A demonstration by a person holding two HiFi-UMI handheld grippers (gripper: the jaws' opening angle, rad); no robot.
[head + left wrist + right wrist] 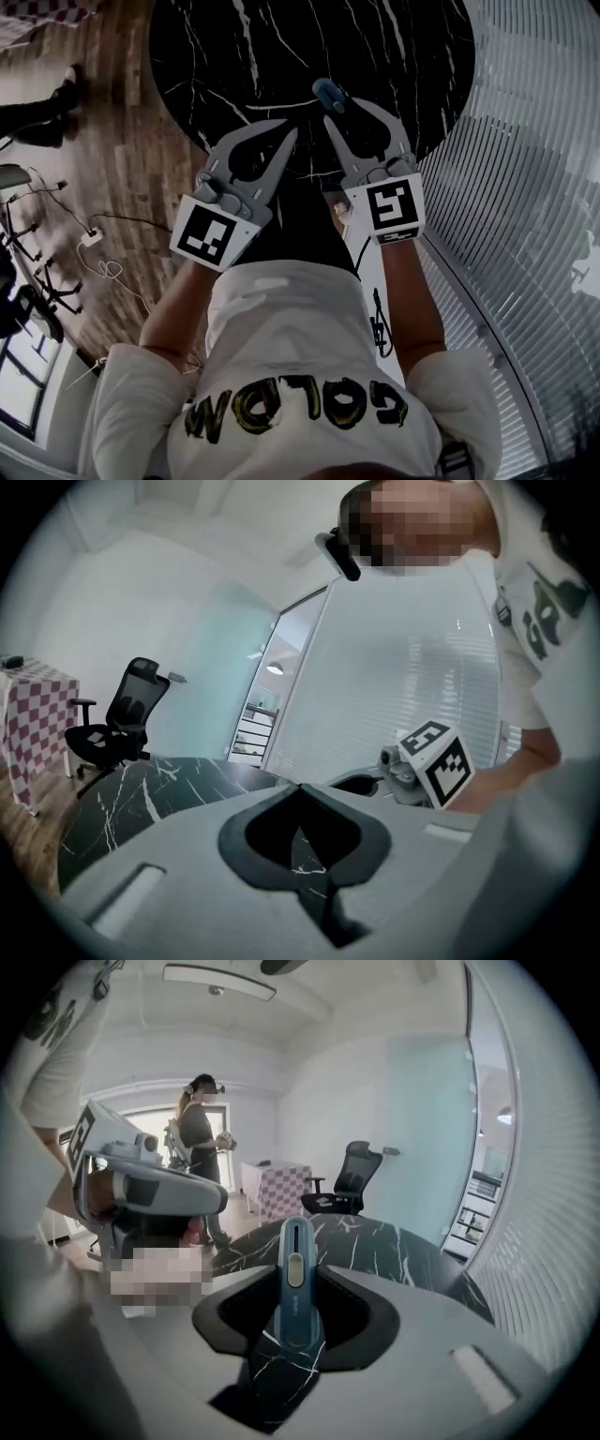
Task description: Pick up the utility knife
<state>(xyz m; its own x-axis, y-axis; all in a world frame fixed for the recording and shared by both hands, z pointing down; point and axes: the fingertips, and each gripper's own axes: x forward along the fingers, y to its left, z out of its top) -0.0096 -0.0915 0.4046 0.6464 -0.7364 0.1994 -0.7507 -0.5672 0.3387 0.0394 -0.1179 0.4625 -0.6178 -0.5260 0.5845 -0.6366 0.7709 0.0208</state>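
Note:
My right gripper (343,107) is shut on the blue utility knife (328,93), raised above the round black marble table (375,47). In the right gripper view the knife (294,1241) stands upright between the pads of that gripper (296,1283), its slider button facing the camera and its tip sticking out past the jaws. My left gripper (288,129) hovers beside it, shut with nothing in it. In the left gripper view its jaw tips (298,787) meet, with the table (141,789) behind them.
A black office chair (117,719) and a table with a checkered cloth (28,714) stand beyond the marble table. Another person (199,1138) stands farther back. Cables (94,244) lie on the wooden floor at the left. A slatted wall (534,187) runs along the right.

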